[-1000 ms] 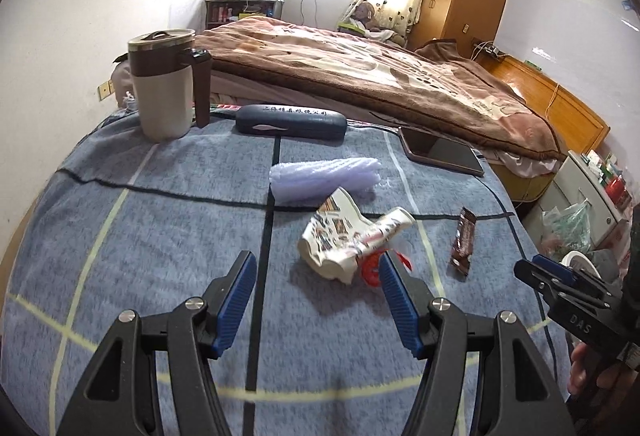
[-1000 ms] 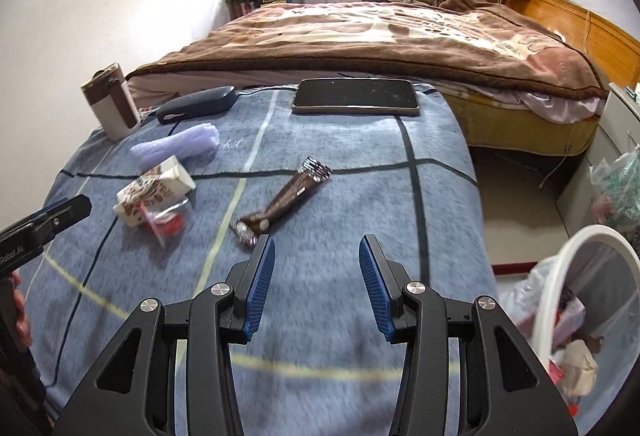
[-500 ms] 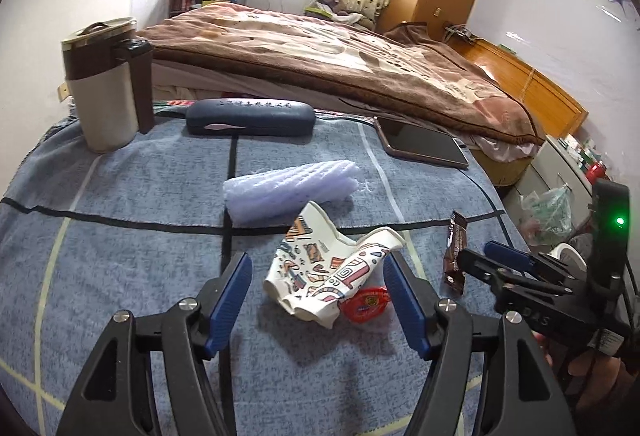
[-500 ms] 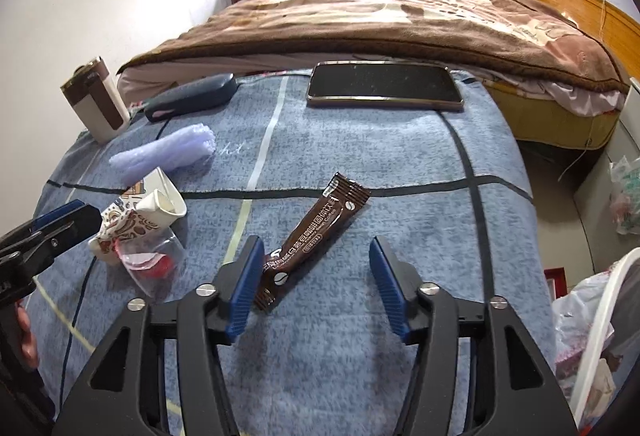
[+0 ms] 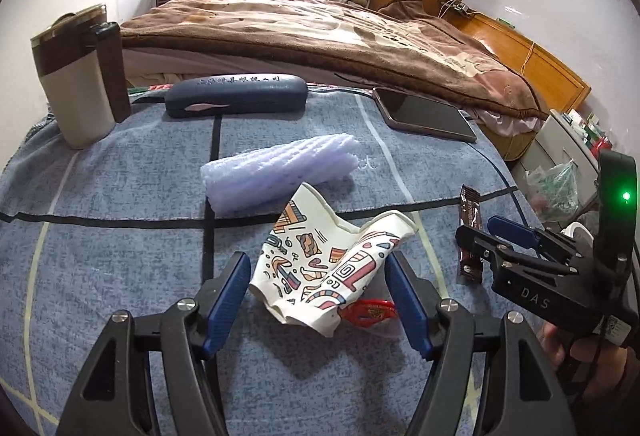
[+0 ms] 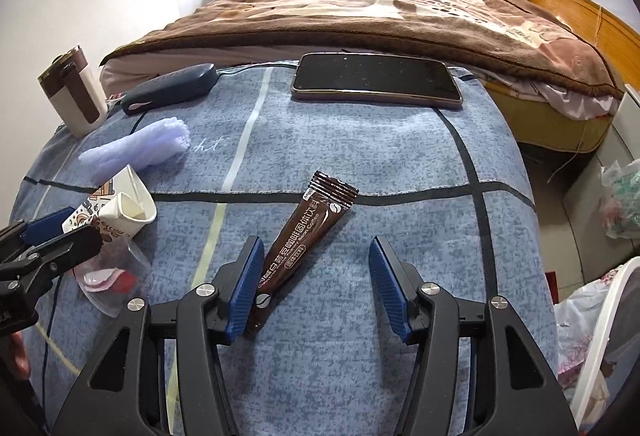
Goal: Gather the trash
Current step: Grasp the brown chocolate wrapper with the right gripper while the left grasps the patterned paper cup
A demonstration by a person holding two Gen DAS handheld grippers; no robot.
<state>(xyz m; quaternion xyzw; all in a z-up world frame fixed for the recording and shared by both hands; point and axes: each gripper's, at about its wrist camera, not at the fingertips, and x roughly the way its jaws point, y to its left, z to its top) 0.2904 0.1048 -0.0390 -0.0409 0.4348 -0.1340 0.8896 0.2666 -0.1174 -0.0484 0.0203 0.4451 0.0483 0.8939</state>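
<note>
Below, a crushed paper cup (image 5: 320, 268) is straddled by the left tool (image 5: 320, 300), jaws apart; the right tool (image 6: 316, 288) is closing around a coffee sachet (image 6: 304, 236), not yet clamped.

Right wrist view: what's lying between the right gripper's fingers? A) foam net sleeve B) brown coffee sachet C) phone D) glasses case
B: the brown coffee sachet has its near end lying between the fingers of the right gripper, close against one blue pad; the jaws are closing but not yet clamped on it.
</note>
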